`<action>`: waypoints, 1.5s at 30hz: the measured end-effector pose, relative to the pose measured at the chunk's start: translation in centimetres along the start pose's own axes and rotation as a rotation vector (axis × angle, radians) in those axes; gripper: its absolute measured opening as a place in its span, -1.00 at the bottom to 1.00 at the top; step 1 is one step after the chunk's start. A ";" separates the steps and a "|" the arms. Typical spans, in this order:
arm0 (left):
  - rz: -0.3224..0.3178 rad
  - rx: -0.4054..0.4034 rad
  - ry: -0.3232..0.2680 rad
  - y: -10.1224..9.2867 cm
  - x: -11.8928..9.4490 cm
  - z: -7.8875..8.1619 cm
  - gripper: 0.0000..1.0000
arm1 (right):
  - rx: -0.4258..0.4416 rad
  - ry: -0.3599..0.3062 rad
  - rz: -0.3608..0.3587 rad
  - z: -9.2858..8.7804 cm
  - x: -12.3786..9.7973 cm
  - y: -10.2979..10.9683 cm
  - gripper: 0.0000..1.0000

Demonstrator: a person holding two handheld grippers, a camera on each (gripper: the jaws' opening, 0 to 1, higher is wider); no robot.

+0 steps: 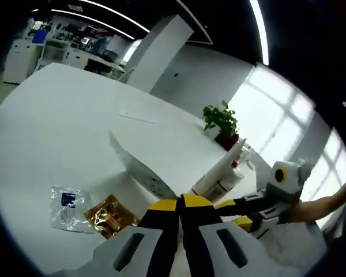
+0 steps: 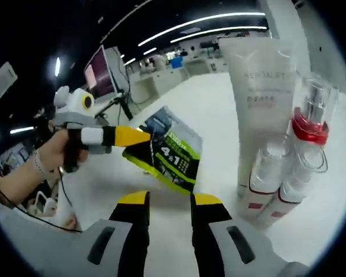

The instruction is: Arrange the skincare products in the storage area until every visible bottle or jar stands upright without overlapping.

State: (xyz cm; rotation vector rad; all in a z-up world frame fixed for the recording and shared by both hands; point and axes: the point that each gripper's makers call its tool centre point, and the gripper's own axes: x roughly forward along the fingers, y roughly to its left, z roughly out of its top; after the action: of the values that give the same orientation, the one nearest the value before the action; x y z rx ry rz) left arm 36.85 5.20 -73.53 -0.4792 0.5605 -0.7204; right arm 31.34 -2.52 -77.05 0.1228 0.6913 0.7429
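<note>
My left gripper (image 1: pixel 179 201) is shut on a flat sachet pack (image 1: pixel 139 166), seen edge-on and held above the white table (image 1: pixel 75 115). In the right gripper view the same pack (image 2: pixel 174 154) is green and black, printed "4+1", pinched by the left gripper (image 2: pixel 132 137) in a person's hand. My right gripper (image 2: pixel 170 199) stands open just below the pack, with nothing between its jaws. A tall white tube (image 2: pixel 259 98) stands upright to the right. Beside it are a spray bottle with a red collar (image 2: pixel 308 124) and two small clear bottles (image 2: pixel 265 176), tilted in this view.
A clear sachet (image 1: pixel 66 208) and a gold sachet (image 1: pixel 109 216) lie flat on the table to the left. A potted plant (image 1: pixel 222 121) stands at the far edge behind the white tube (image 1: pixel 219 170). The right gripper (image 1: pixel 236 213) comes in from the right, with a person's arm behind it.
</note>
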 end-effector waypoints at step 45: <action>-0.267 0.071 -0.055 -8.1 -3.9 1.0 -1.00 | 1.029 -0.186 0.539 2.7 -3.4 3.5 -0.64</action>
State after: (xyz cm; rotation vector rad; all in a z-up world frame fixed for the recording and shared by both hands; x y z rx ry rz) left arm 31.18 2.91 -66.82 -0.5110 0.4218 -0.9758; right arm 29.18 -1.77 -71.94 1.3419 0.8145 0.8038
